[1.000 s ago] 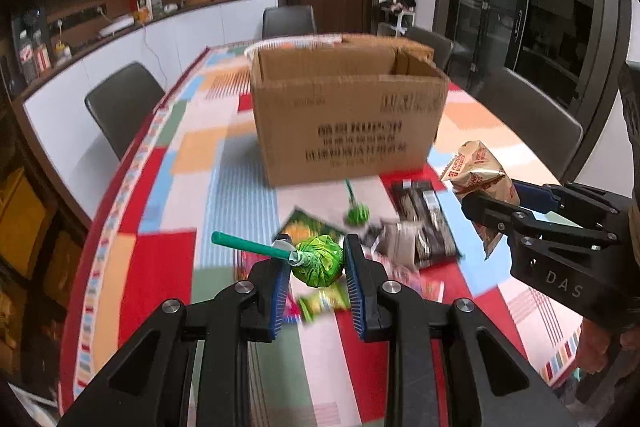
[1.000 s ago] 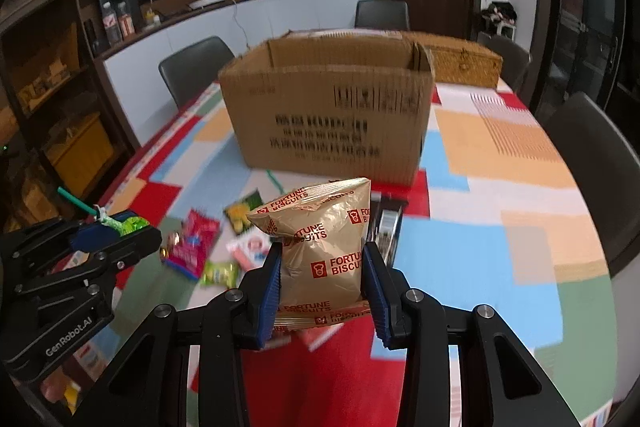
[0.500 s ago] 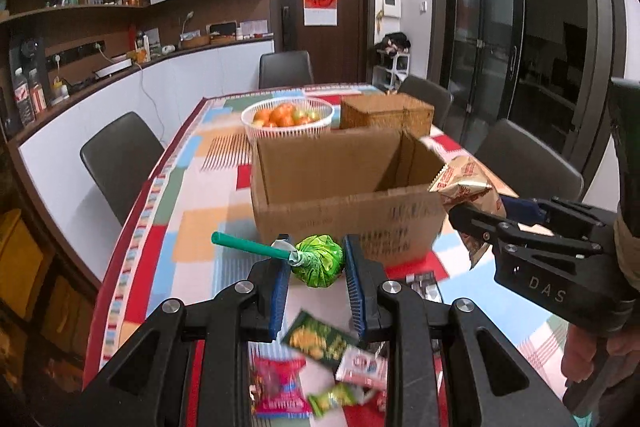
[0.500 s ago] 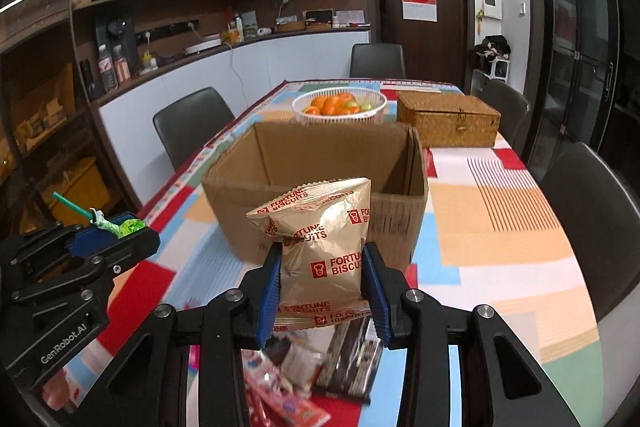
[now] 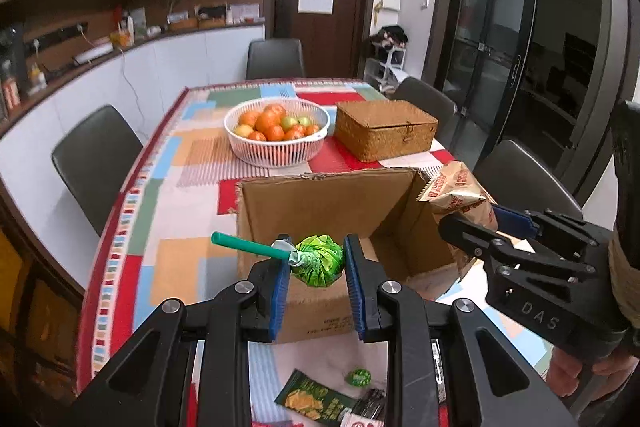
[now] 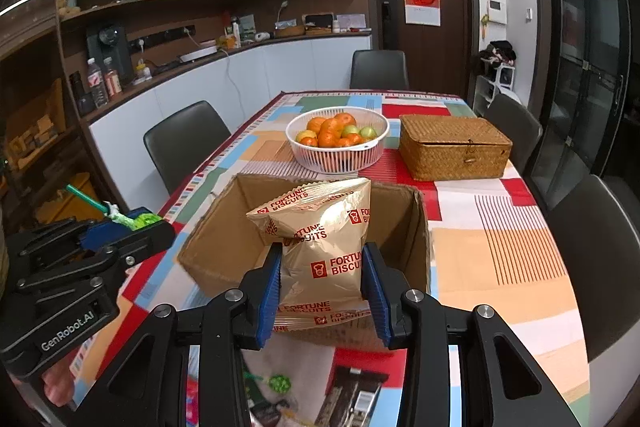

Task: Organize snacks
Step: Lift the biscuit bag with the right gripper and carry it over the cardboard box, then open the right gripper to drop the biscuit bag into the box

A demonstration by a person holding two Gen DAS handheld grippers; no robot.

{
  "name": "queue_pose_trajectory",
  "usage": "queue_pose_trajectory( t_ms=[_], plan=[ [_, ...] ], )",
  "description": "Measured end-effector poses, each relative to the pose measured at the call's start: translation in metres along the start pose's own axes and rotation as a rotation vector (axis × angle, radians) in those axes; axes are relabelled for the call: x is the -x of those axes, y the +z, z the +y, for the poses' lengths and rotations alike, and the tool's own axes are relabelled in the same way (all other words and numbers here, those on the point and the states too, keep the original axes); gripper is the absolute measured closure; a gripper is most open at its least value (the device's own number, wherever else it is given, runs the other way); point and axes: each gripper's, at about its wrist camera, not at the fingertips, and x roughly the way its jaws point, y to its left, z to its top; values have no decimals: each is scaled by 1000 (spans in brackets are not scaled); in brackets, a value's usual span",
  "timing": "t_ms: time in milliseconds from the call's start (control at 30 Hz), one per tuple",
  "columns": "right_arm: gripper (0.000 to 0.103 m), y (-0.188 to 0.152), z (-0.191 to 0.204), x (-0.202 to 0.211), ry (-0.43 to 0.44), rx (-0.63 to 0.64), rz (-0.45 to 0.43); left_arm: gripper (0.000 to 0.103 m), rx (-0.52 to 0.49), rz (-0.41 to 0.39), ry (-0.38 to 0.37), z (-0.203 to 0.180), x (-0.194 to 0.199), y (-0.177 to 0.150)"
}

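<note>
I held a snack in each hand over the open cardboard box (image 5: 340, 223) on the table (image 5: 180, 259). My left tool (image 5: 316, 267) was clamped on a green-wrapped lollipop (image 5: 318, 261), its green stick (image 5: 248, 247) jutting out to the left, the sweet poised at the box's near wall. My right tool (image 6: 322, 287) was clamped on a gold bag of Fortune Biscuits (image 6: 320, 247), pinched low on both sides, its crimped top leaning over the box mouth.

The step in hand, as I judged it, was the carry to the box: both snacks were at the rim but neither was inside. The next move called for bringing each tool a little farther forward, clear of the near wall, then parting the pads so the snacks would fall onto the box floor. The two tools were near each other, so they needed room to avoid knocking together, and the lollipop's stick had to clear the rim.

More snacks waited on the table below my tools: a dark green packet (image 5: 316, 397), a second small green lollipop (image 5: 359, 377), and a dark packet (image 6: 352, 393). Beyond the box stood a white basket (image 5: 276, 155) of fruit and a wicker box (image 5: 384, 135), neither part of the job.
</note>
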Motion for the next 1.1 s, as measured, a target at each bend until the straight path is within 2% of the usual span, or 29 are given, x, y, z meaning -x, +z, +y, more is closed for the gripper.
queue_pose_trajectory(
  t_ms=[200,367,633,700,767,800,833,867,1000,1100],
  plan=[
    [64,17,-11,-41,-2,-28,90,76,-13,79,9,3,-41,16],
    [63,17,-17,-63,-19,-39,134,76,-1,156,8,6,-71,17],
    [63,18,-19,-83,-31,-33,179,76,-5,210,21,5,-95,20],
    [63,17,-19,-88,-28,-37,192,69,-5,210,32,6,-95,21],
    [62,15,-21,-93,-21,-44,211,51,-6,192,42,8,-89,20],
    [57,14,-23,-92,-22,-54,217,48,-11,176,62,8,-84,19],
    [49,12,-24,-91,-23,-65,218,48,-15,165,80,9,-80,18],
    [47,10,-25,-89,-25,-74,214,48,-20,148,92,9,-73,16],
    [47,2,-23,-71,-68,-63,172,48,-33,95,114,8,-44,5],
    [47,-6,-20,-52,-57,-58,133,48,-50,46,130,5,-21,-8]
  ],
)
